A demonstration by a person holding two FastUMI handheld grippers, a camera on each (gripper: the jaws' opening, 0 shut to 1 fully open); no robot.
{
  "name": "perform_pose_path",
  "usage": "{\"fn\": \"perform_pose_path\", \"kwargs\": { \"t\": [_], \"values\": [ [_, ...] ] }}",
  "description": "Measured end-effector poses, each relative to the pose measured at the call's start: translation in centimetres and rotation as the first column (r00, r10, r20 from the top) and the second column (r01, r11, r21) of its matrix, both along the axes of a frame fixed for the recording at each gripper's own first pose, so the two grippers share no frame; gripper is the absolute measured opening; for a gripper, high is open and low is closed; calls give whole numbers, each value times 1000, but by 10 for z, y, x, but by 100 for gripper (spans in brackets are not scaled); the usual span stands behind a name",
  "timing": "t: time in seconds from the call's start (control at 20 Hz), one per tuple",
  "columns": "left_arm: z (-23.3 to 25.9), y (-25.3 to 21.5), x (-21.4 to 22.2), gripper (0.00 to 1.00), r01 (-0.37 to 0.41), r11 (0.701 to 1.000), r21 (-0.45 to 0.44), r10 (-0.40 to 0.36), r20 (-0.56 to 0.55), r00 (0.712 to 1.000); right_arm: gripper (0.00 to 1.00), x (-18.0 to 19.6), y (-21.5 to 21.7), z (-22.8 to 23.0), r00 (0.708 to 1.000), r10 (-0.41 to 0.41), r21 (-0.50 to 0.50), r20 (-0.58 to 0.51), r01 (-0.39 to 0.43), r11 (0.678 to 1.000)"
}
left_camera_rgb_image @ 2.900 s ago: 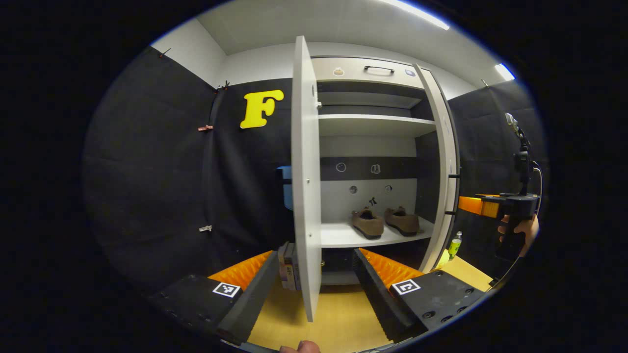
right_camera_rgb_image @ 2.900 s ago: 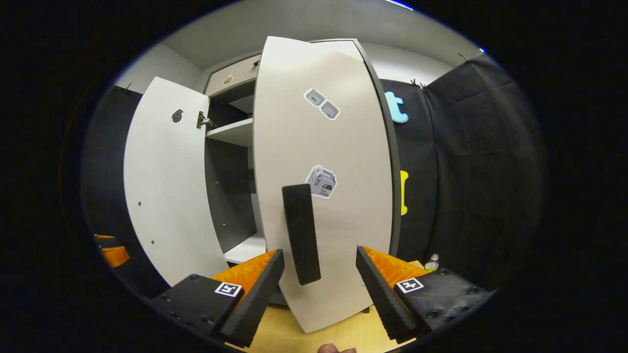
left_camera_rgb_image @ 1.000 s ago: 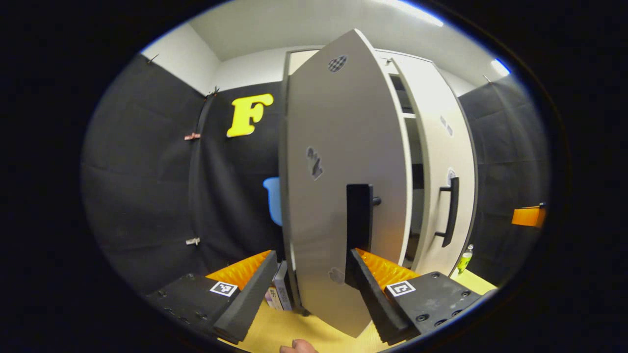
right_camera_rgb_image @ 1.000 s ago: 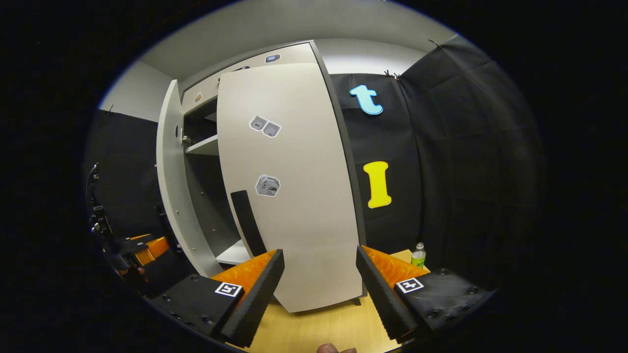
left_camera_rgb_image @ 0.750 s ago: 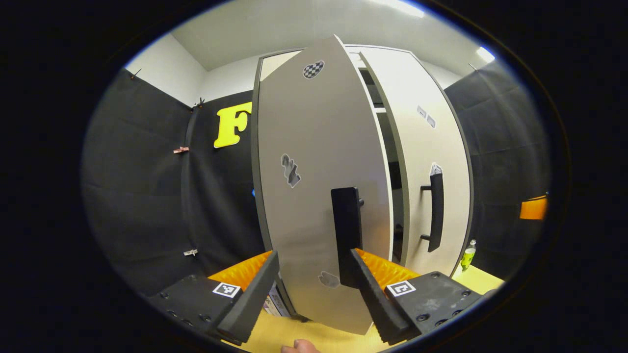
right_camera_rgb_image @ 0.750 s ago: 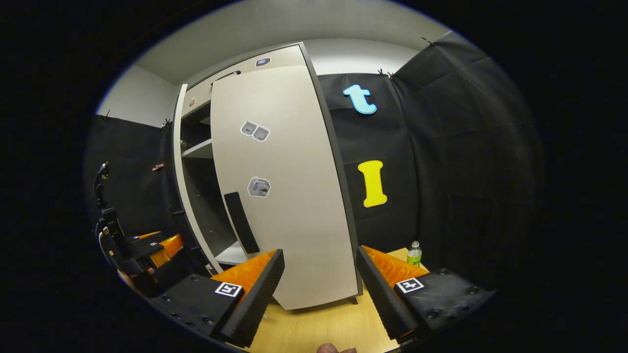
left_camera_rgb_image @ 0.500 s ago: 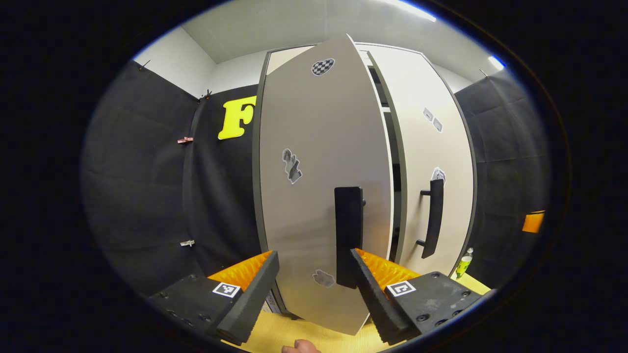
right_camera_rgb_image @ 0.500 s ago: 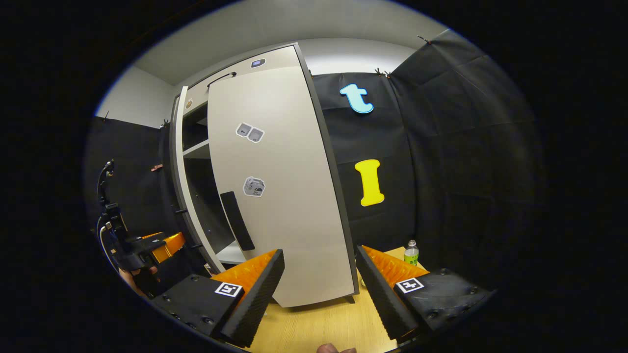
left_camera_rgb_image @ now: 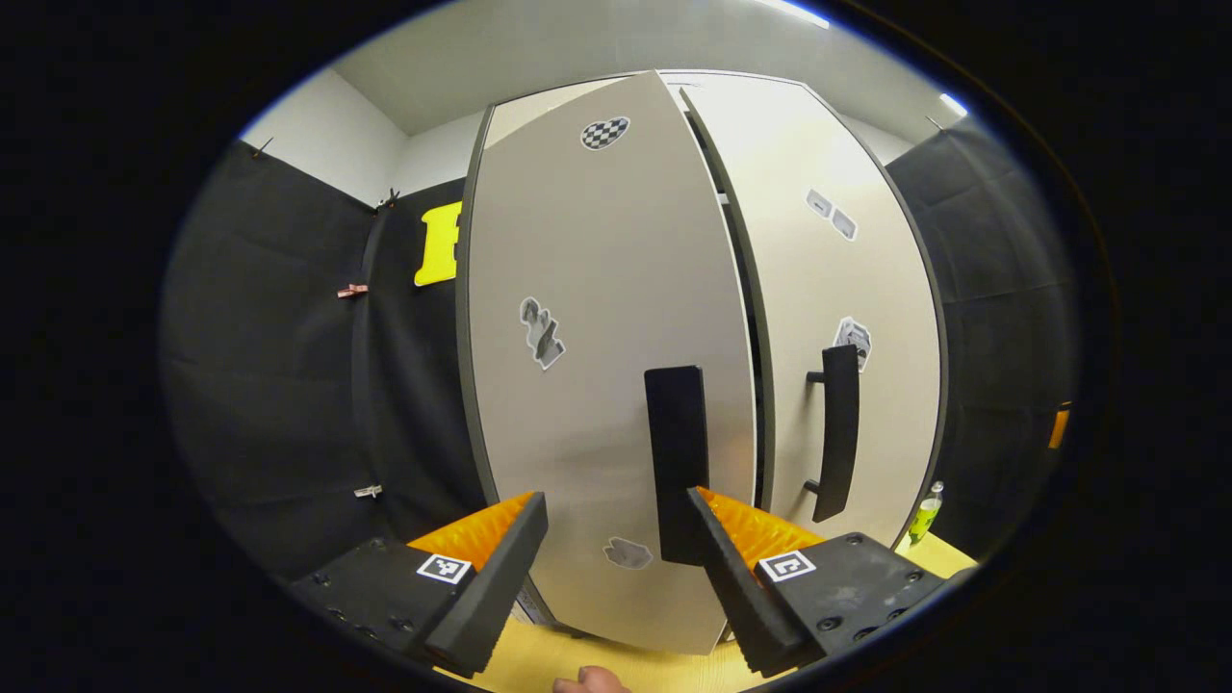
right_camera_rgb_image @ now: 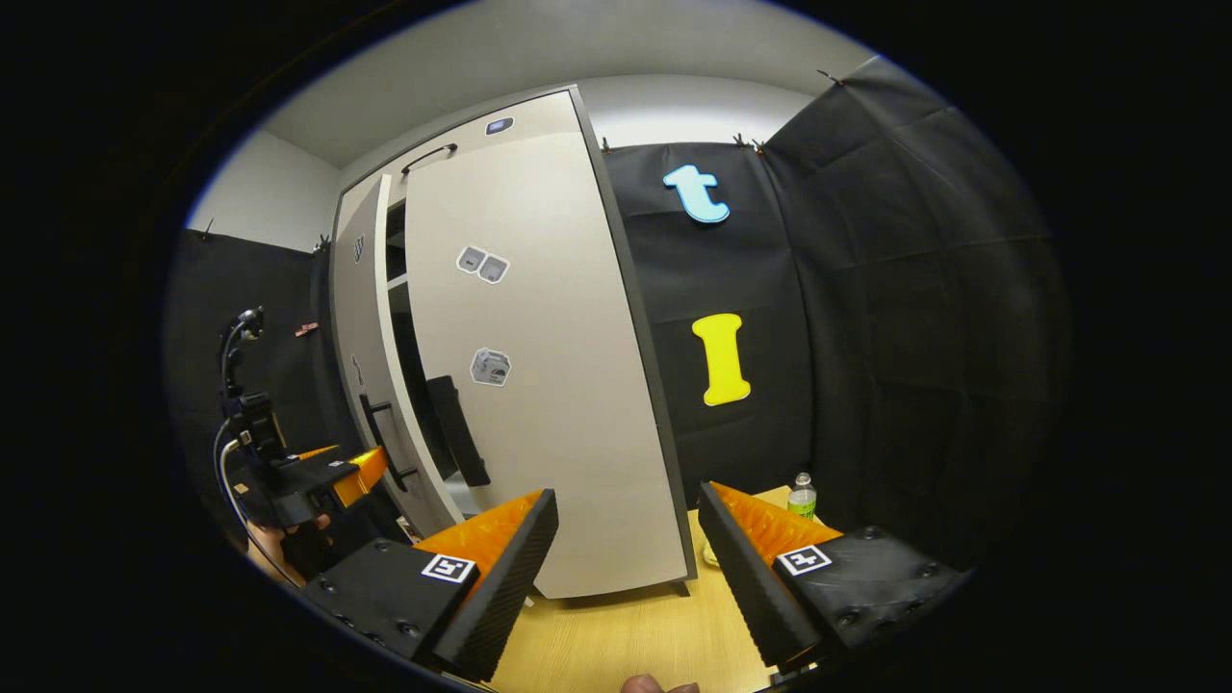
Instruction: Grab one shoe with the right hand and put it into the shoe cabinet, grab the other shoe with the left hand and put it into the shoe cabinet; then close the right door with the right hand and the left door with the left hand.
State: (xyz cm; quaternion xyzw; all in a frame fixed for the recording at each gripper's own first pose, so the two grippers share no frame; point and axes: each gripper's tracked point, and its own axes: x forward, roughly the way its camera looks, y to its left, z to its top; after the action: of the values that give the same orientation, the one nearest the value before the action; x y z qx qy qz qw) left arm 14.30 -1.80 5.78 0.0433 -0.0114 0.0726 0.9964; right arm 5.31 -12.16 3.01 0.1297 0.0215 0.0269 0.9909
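The pale shoe cabinet has its right door flat against the frame and its left door almost shut, with a narrow dark gap between them. In the left gripper view my left gripper is open right at the left door, its right finger beside the door's black handle. The right door's handle is just past the gap. My right gripper is open and holds nothing, a short way back from the right door. The left gripper appears there by the left door. Both shoes are hidden behind the doors.
A small green bottle stands on the wooden floor at the cabinet's right corner, also visible as the bottle in the left gripper view. Black cloth walls close in on both sides of the cabinet.
The left door has swung from wide open to nearly shut with my left gripper following it. The right door closed earlier, and my right gripper has drawn back from it.
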Motion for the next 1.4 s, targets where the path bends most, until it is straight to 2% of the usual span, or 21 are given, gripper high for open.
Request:
{"fn": "perform_pose_path", "kwargs": {
  "t": [0.2, 0.35, 0.65, 1.05, 1.1, 1.15, 1.4],
  "values": [
    [1, -2, 5, 93, -10, 1000, 18, 10, 6, 1000, 98, 1, 1, -2, 1000, 14, -4, -3, -14, 1000],
    [0, -7, 1, 93, 7, 1000, -4, -7, 13, 1000, 98, 4, 3, -1, 1000, 27, -3, 0, -27, 1000],
    [-6, -32, -29, 96, 50, 998, -42, -50, -8, 999, 98, 7, 2, 0, 999, 39, -35, 14, -38, 999],
    [-4, -72, -63, 96, 112, 993, -23, -112, 2, 994, 98, 14, 0, 4, 998, 58, -37, 20, -58, 998],
    [-3, -76, -66, 99, 119, 992, -29, -119, 8, 993, 98, 14, 1, 5, 998, 62, -45, 23, -61, 997],
    [-3, -79, -69, 96, 124, 992, -37, -124, 10, 992, 98, 14, 3, 5, 997, 66, -54, 26, -65, 996],
    [-1, -80, -77, 96, 112, 991, -73, -111, 19, 994, 98, 16, 13, 6, 995, 90, -85, 33, -86, 993]
  ]
}}
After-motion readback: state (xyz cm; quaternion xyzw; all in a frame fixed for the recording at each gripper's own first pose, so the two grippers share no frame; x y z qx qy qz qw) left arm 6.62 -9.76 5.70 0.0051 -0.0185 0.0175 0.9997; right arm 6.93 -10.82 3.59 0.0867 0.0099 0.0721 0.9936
